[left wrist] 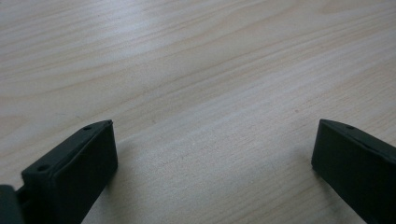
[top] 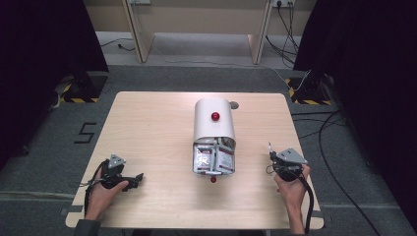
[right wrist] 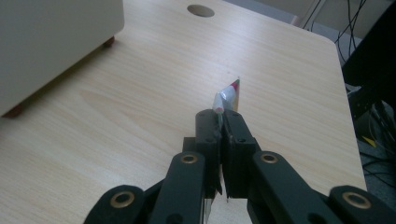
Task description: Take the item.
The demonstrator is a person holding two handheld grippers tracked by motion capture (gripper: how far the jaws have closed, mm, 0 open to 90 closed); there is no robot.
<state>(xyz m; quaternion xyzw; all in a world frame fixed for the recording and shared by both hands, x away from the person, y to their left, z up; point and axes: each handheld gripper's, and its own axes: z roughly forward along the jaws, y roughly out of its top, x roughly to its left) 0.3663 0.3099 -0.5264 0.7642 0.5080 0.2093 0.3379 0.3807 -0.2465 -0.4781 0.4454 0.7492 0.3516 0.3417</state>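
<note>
On the light wooden desk [top: 147, 128] stands a white, round-topped container [top: 213, 120] with a red knob [top: 215, 116] on its curved lid. Its open front faces the person and is packed with silver-and-red sachets [top: 212, 158]; their print is too small to read. A second small red knob [top: 213, 179] sits on the desk just in front of that opening.

The right gripper [right wrist: 223, 114] has its jaws pressed together on a thin foil sachet [right wrist: 229, 95], whose silver, red and green corner sticks out past the tips; no lettering on it can be made out. In the high view this gripper [top: 271, 150] is near the desk's right edge, well apart from the container.

The left gripper [left wrist: 212, 144] sits low over bare wood with its jaws wide apart and nothing between them. In the high view it [top: 138, 177] is at the desk's near left.

On the floor left of the desk, a "5" [top: 86, 132] is marked in black tape.
</note>
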